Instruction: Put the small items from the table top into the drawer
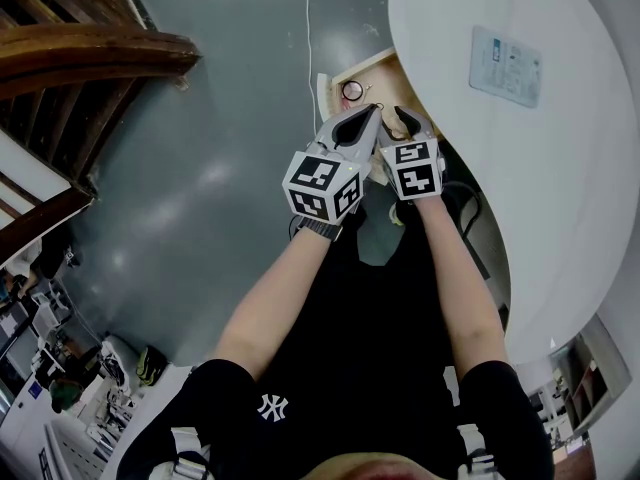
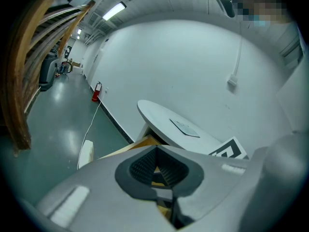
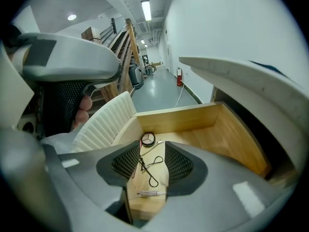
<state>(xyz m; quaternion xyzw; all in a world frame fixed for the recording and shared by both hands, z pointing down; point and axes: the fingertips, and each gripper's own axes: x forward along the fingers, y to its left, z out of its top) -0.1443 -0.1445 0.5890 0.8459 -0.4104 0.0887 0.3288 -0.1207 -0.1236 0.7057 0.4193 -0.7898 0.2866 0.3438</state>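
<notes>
The person stands at a round white table with an open drawer of light wood below its edge; the drawer has a white ribbed front. Both grippers point down into it, side by side.

The right gripper has its jaws well apart, and no pad presses on anything. Between them the drawer floor shows, and there the small items lie: a round disc with a black rim further in, a thin black cord curled in a loop, and a small slim white piece nearest the camera. The cord seems to rest on the wood, but its upper end runs close along one pad, so I cannot tell whether it touches it.

The left gripper has its jaws together at the tips – only a small gap of wood shows behind the pads, and nothing is held.

On the table top lies a flat pale blue card, well apart from the drawer.
</notes>
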